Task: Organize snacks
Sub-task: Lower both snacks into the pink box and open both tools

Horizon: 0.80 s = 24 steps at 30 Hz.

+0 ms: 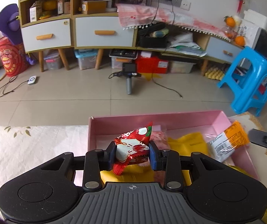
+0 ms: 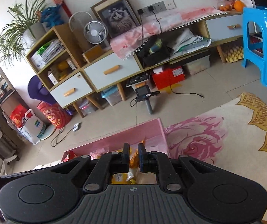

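Observation:
My left gripper point(image 1: 132, 154) is shut on a red and white snack packet point(image 1: 133, 145) and holds it over the near part of the pink box point(image 1: 170, 120). Yellow packets point(image 1: 187, 143) and a pink packet point(image 1: 157, 136) lie inside the box. An orange and white snack packet point(image 1: 226, 141) hangs over the box's right side, held by my right gripper point(image 1: 264, 140). In the right wrist view, my right gripper point(image 2: 133, 157) is shut on that orange packet point(image 2: 134, 158) above the pink box point(image 2: 114, 140).
The box sits on a flowered cloth point(image 1: 30, 145) with a pink rose and gold pattern point(image 2: 226, 140). Beyond lie a tiled floor, a blue stool point(image 1: 249, 80), a cabinet with drawers point(image 1: 103, 31), storage bins and cables.

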{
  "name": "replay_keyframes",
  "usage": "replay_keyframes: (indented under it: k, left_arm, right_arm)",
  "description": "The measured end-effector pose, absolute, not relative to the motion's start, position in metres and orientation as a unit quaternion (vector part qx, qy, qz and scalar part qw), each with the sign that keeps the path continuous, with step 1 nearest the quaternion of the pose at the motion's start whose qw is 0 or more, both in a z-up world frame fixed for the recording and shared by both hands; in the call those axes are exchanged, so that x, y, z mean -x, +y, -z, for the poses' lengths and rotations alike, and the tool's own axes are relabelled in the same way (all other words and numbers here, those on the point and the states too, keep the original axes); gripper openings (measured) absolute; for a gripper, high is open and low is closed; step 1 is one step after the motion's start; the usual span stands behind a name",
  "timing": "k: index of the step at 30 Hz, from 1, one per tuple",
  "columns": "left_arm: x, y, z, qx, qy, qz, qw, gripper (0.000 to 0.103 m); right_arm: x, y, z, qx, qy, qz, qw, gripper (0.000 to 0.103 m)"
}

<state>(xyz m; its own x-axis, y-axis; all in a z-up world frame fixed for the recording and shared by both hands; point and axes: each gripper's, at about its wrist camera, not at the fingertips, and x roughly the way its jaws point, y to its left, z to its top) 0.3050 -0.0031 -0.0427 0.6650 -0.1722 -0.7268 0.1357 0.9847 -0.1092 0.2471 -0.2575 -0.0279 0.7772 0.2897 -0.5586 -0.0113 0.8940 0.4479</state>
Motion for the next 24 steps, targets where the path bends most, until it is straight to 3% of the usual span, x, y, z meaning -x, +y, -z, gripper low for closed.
replay_keyframes:
  k: [5, 8, 10, 12, 16, 24]
  left_arm:
    - [-0.313, -0.002, 0.046, 0.029, 0.409, 0.081, 0.908, 0.037]
    - [-0.31, -0.004, 0.045, 0.018, 0.405, 0.088, 0.91, 0.044]
    - [-0.307, -0.003, 0.044, 0.015, 0.401, 0.088, 0.912, 0.056]
    - [-0.303, -0.001, 0.043, 0.018, 0.398, 0.085, 0.913, 0.064]
    - [-0.295, 0.004, 0.039, 0.025, 0.399, 0.085, 0.913, 0.07]
    - [-0.262, 0.014, 0.028, 0.033, 0.391, 0.093, 0.915, 0.082]
  right_arm:
    - [-0.251, -0.258, 0.031, -0.21, 0.335, -0.081, 0.915, 0.001]
    - [-0.251, -0.257, 0.031, -0.199, 0.339, -0.081, 0.916, 0.009]
    - [-0.252, -0.257, 0.03, -0.191, 0.338, -0.08, 0.918, 0.011]
    - [-0.25, -0.258, 0.029, -0.186, 0.338, -0.079, 0.919, 0.027]
    - [-0.242, -0.259, 0.026, -0.177, 0.332, -0.078, 0.923, 0.036]
    - [-0.22, -0.26, 0.008, -0.155, 0.321, -0.077, 0.931, 0.065]
